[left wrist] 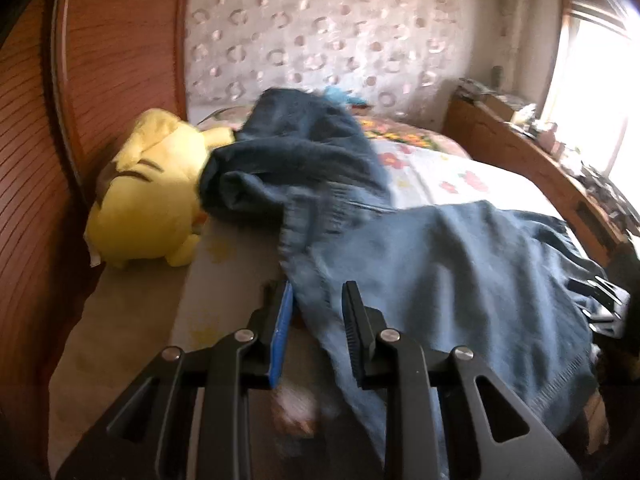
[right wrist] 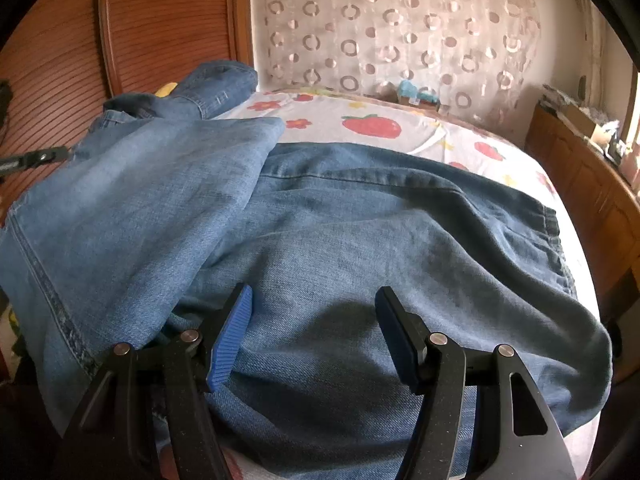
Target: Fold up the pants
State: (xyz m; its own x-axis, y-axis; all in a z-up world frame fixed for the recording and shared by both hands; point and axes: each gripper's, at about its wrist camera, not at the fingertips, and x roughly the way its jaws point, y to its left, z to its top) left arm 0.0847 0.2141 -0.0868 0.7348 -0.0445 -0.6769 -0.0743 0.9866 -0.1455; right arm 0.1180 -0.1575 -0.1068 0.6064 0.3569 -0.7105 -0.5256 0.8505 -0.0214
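On the bed [right wrist: 460, 140], pants [right wrist: 340, 240] running left-right under parted, empty right tongs [right wrist: 316, 332] (left tongs [left wrist: 316, 312] released beside a hem).

Blue denim pants [right wrist: 340, 240] — strawberry-print sheet [right wrist: 400, 136] — yellow plush [left wrist: 148, 192].

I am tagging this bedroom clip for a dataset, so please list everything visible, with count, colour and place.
jeans: one, blue denim, spread rumpled across the bed
plush toy: one, yellow, on the bed by the wooden panel
bedsheet: one, white with strawberries and flowers, under the jeans
curtain: one, pale with ring pattern, behind the bed
wooden panel: one, reddish brown, left of the curtain
left gripper: one, black, jaws apart at the denim edge
right gripper: one, black with blue pads, open over the jeans
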